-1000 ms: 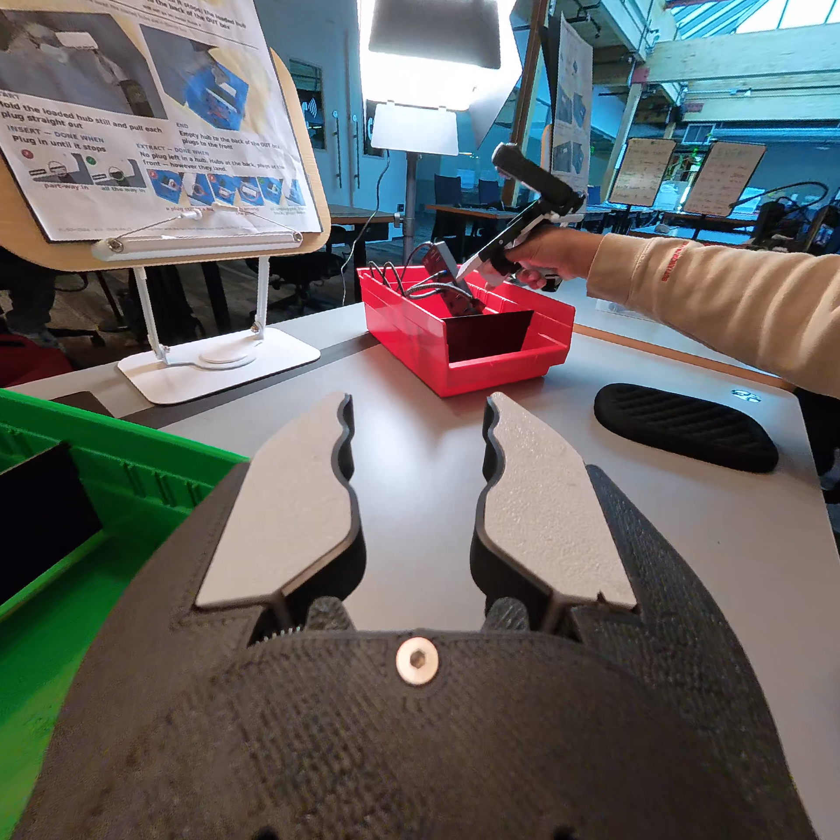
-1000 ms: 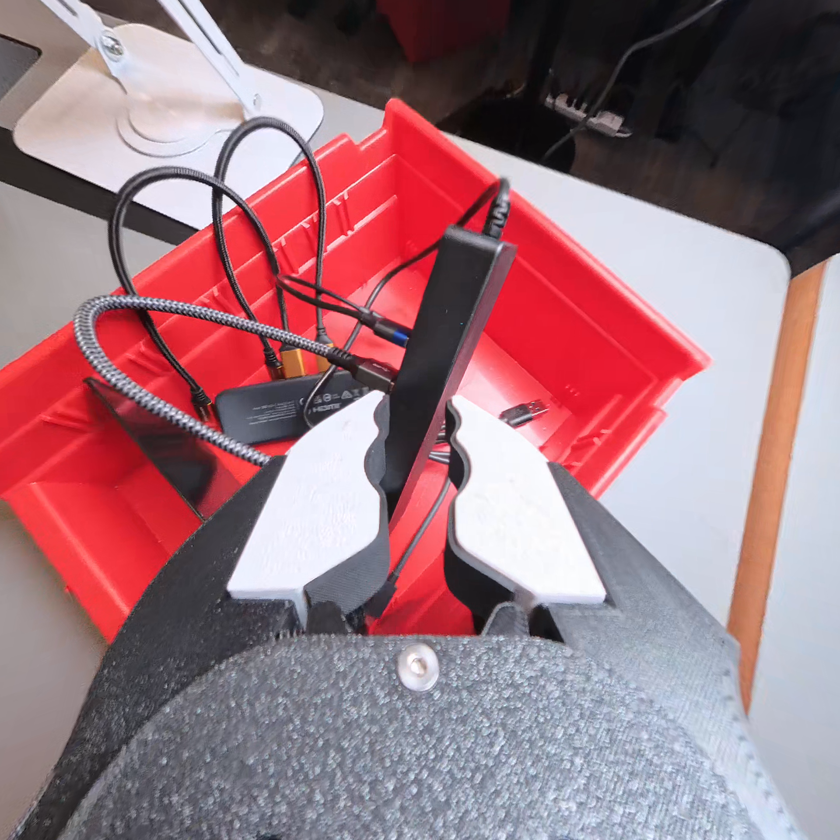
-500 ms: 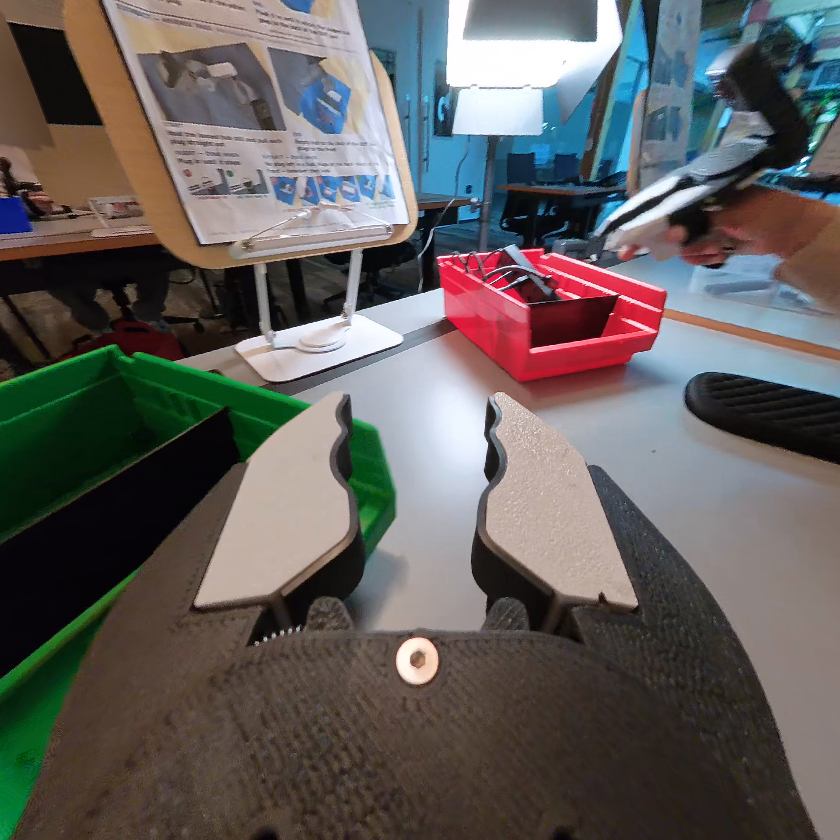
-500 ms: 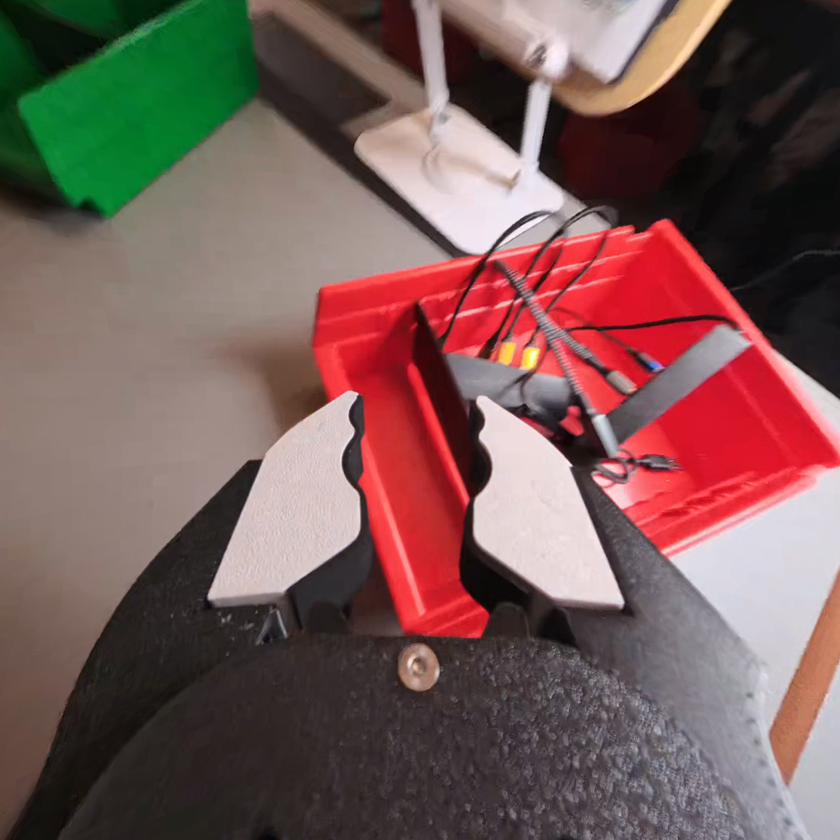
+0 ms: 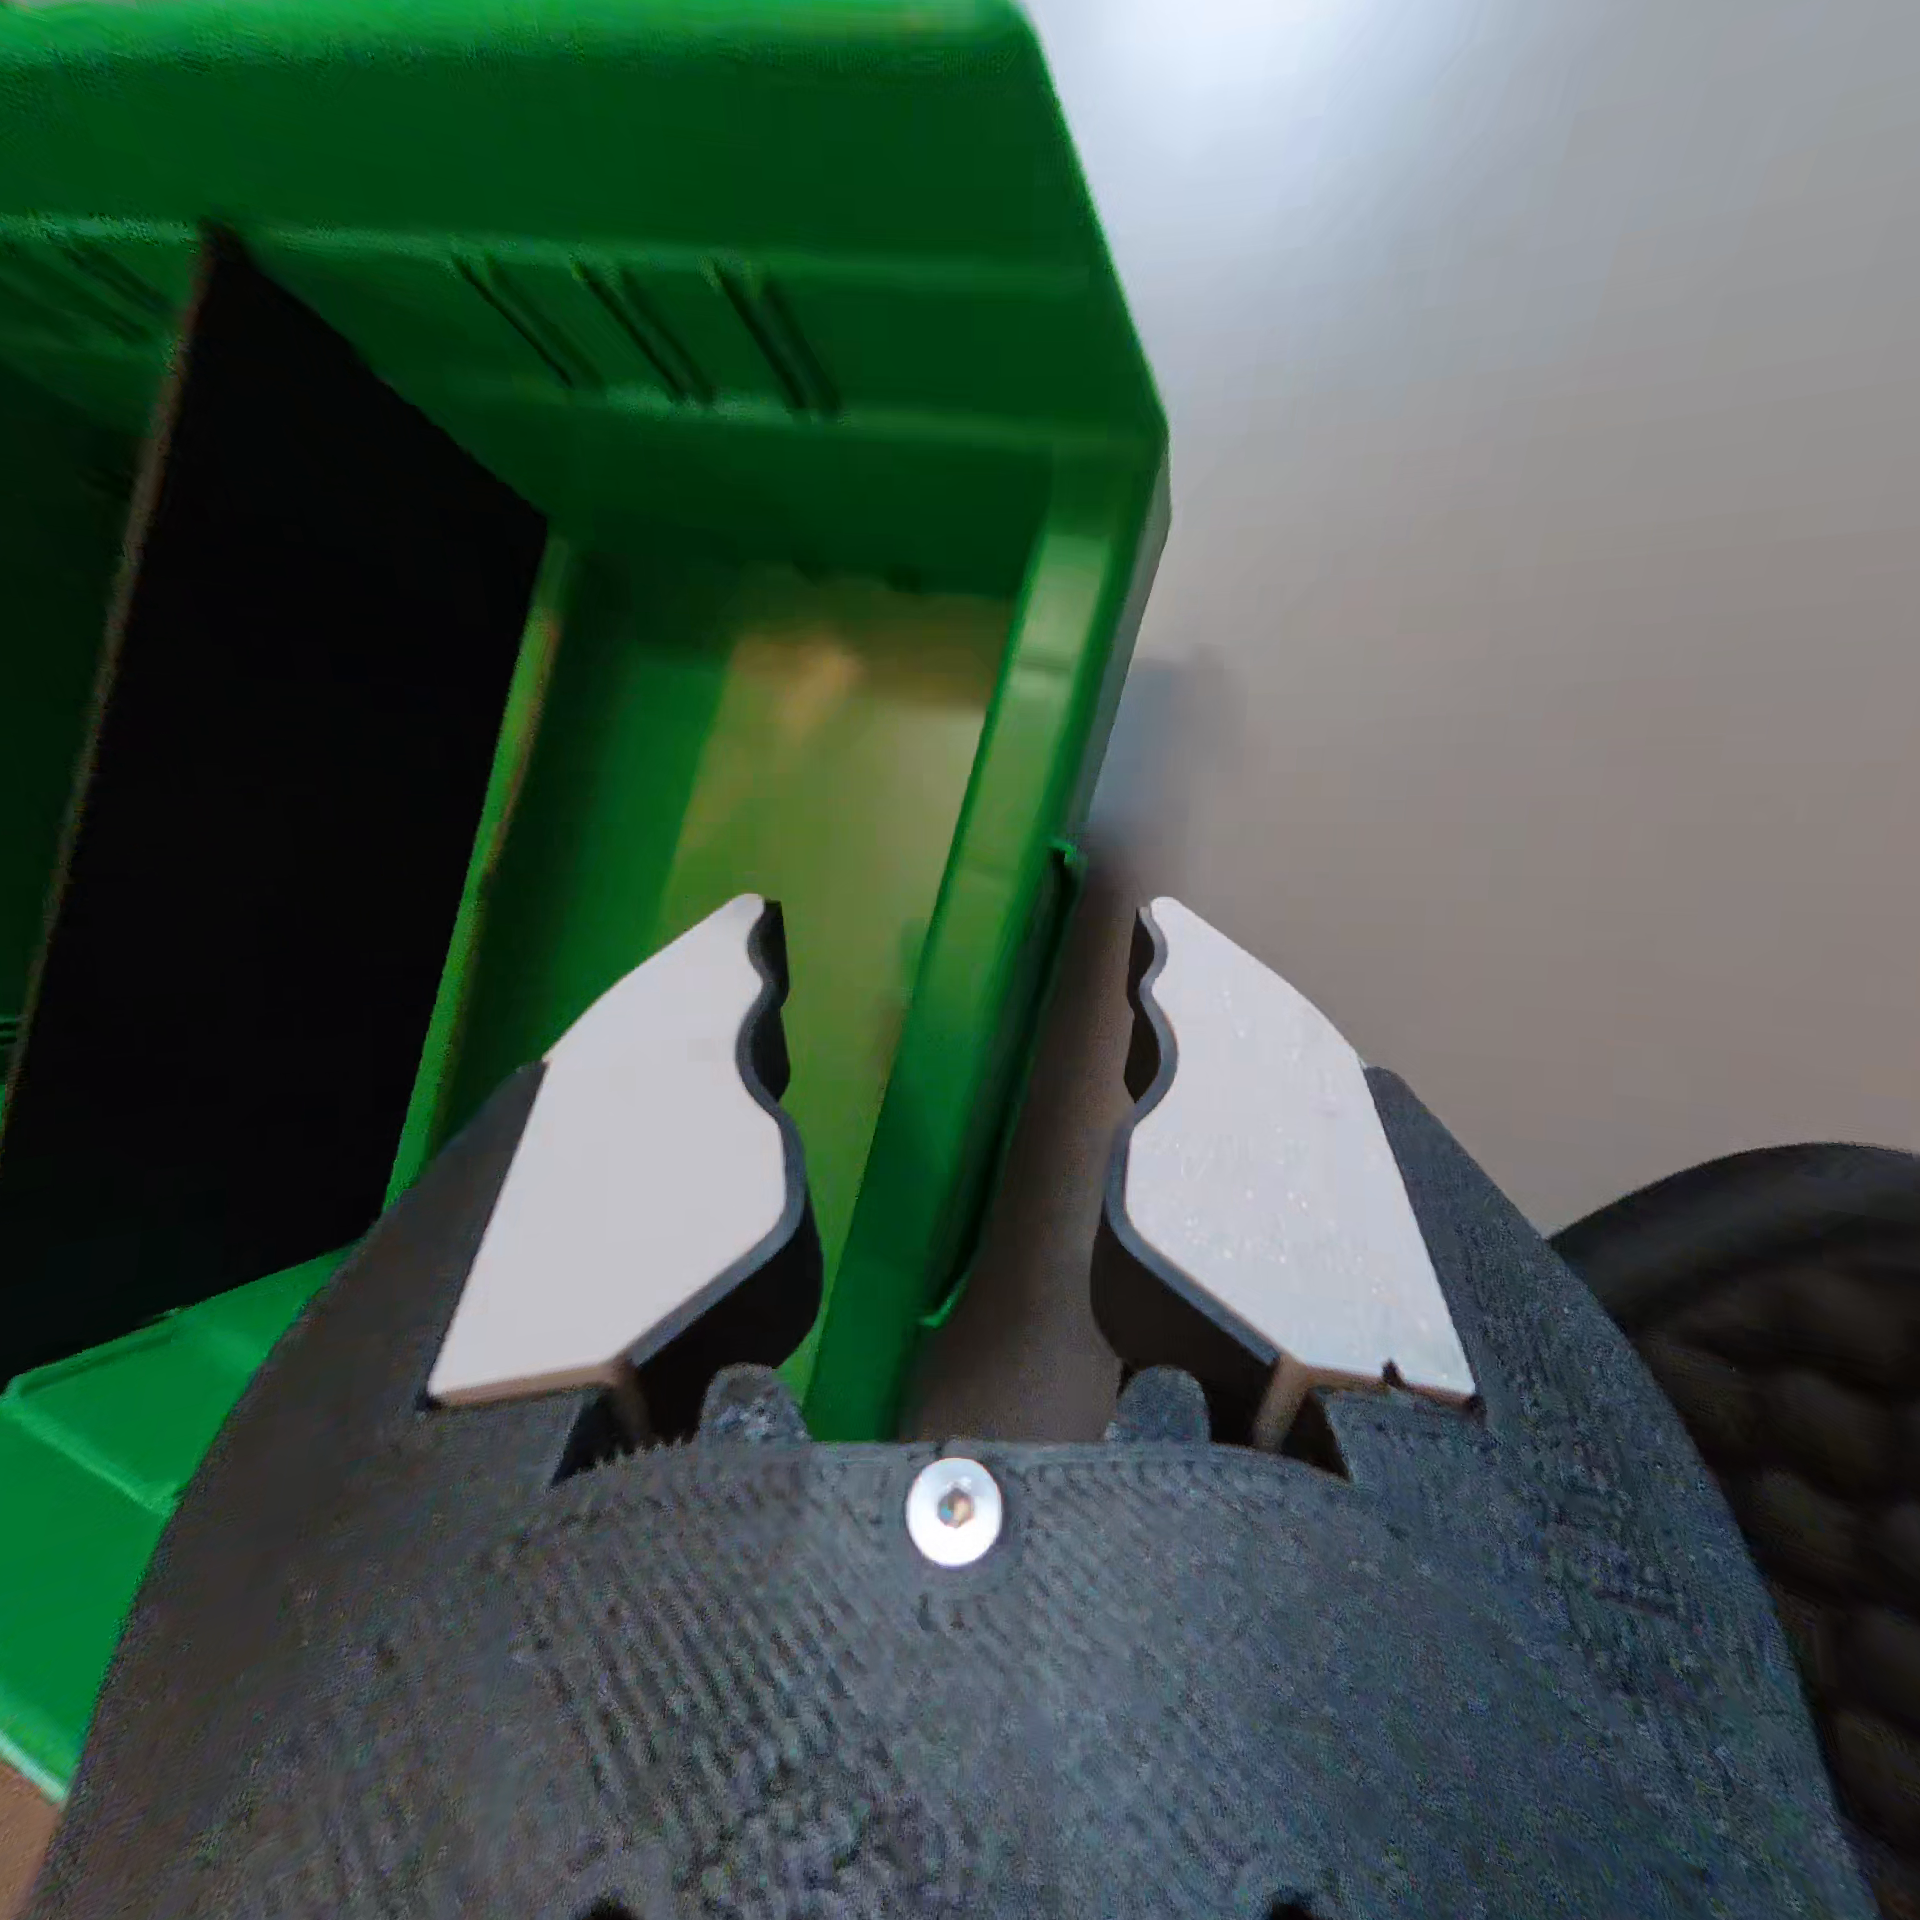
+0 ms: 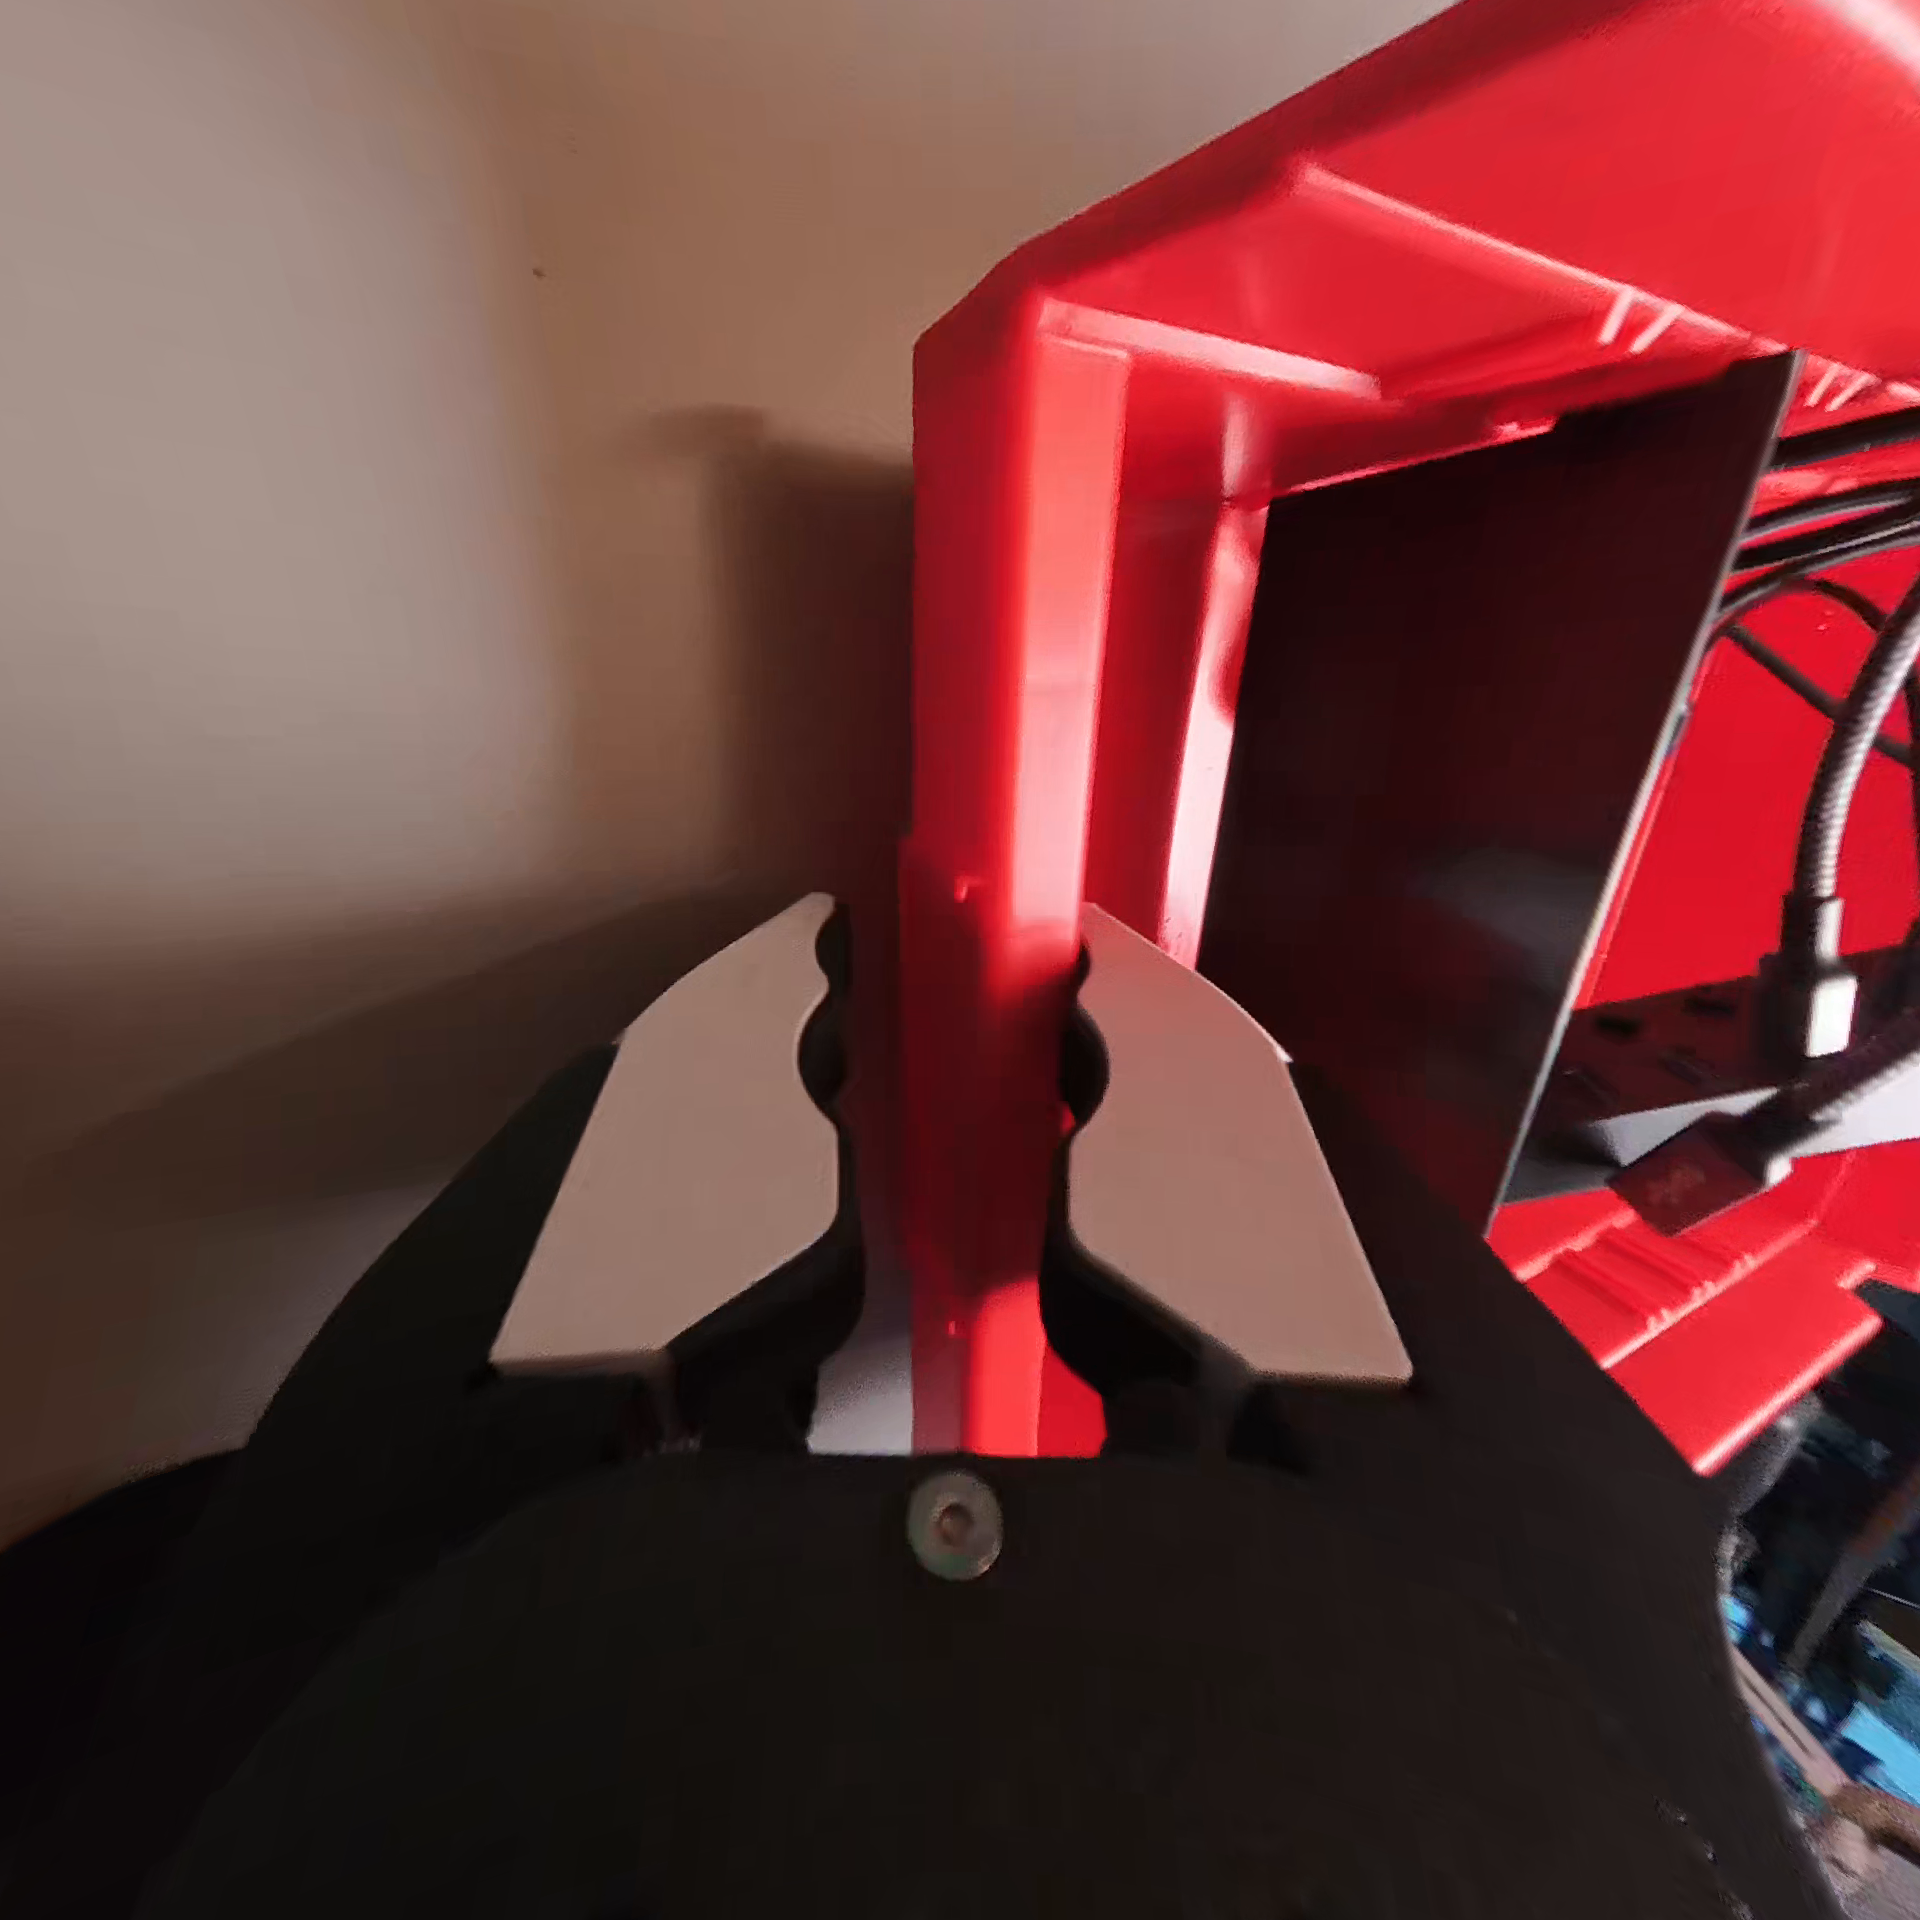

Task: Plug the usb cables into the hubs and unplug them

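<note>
My right gripper [image 6: 956,935] is open and straddles the near wall of the red bin [image 6: 997,644]; its right finger touches the wall and the left stands a little off it. Behind a black divider [image 6: 1507,779] in the bin lies a dark hub [image 6: 1662,1034] with a braided cable's silver plug [image 6: 1831,1003] over it and a dark USB plug [image 6: 1688,1184] in front. My left gripper [image 5: 956,925] is open and straddles the side wall of the green bin [image 5: 997,831]. It holds nothing.
The green bin has a black divider [image 5: 281,727], and the compartment under my left finger shows nothing in it. A black ribbed pad [image 5: 1787,1382] lies on the grey table [image 5: 1558,520] right of the left gripper. Several more cables [image 6: 1860,488] run behind the red bin's divider.
My right gripper let go of the hub in the red bin, then dropped over the bin's wall. My left gripper swung down from the open table onto the green bin's wall.
</note>
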Tool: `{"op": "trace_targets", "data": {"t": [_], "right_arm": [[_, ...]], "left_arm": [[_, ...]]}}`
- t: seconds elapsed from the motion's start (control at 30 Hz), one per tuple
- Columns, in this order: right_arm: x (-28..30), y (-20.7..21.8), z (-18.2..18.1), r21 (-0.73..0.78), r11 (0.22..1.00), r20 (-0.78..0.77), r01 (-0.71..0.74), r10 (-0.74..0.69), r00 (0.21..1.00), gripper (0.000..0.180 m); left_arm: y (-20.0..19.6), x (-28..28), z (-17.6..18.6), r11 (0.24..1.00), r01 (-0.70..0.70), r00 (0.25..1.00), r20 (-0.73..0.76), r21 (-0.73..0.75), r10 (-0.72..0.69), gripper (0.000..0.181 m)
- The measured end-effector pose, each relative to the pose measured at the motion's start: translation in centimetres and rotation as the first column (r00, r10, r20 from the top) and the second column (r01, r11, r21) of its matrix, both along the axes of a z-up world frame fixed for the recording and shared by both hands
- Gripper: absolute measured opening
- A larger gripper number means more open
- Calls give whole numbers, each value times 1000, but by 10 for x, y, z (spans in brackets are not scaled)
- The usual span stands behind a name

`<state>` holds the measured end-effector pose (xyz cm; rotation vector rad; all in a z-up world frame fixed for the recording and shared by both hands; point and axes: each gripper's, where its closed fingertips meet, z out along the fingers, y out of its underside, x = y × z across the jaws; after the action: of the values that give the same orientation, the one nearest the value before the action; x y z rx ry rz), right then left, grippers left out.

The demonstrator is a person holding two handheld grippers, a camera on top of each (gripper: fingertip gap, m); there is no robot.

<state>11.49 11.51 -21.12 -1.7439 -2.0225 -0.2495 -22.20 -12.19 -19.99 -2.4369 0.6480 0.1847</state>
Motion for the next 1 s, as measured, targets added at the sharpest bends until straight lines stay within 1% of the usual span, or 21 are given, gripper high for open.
{"op": "trace_targets", "data": {"t": [0.03, 0.1, 0.17, 0.33, 0.5, 0.67, 0.83, 0.93, 1.0], "right_arm": [[-2, 5, -1, 33, 999, 9, -6, 6, 1000, 29], [-6, 6, -1, 45, 998, 16, -36, 35, 999, 29], [-7, 5, -1, 49, 998, 9, -48, 48, 999, 29], [-4, -11, -1, 62, 991, -14, -123, 124, 992, 29], [-7, -52, 0, 59, 967, -51, -248, 251, 967, 29], [-13, -96, 0, 53, 937, -81, -346, 350, 933, 29], [-18, -129, 1, 53, 915, -112, -401, 404, 908, 29], [-21, -138, 7, 83, 919, -181, -386, 395, 901, 32], [-24, -150, 25, 39, 933, -336, -358, 350, 874, 34]], "left_arm": [[0, -3, -7, 999, 9, 999, -46, -32, -10, 61], [1, -6, -17, 997, 30, 994, -101, -67, -37, 49], [3, -1, -19, 995, 61, 994, -89, -83, -68, 33], [9, 1, -19, 994, 85, 988, -127, -64, -93, 32], [12, 21, -19, 990, 130, 981, -136, -53, -136, 32], [26, 61, -18, 970, 240, 960, -139, -47, -245, 32], [49, 99, -18, 928, 371, 916, -151, -34, -372, 32], [62, 115, -16, 890, 456, 877, -164, -7, -451, 33], [69, 121, -12, 873, 487, 864, -166, 35, -475, 34]]}}
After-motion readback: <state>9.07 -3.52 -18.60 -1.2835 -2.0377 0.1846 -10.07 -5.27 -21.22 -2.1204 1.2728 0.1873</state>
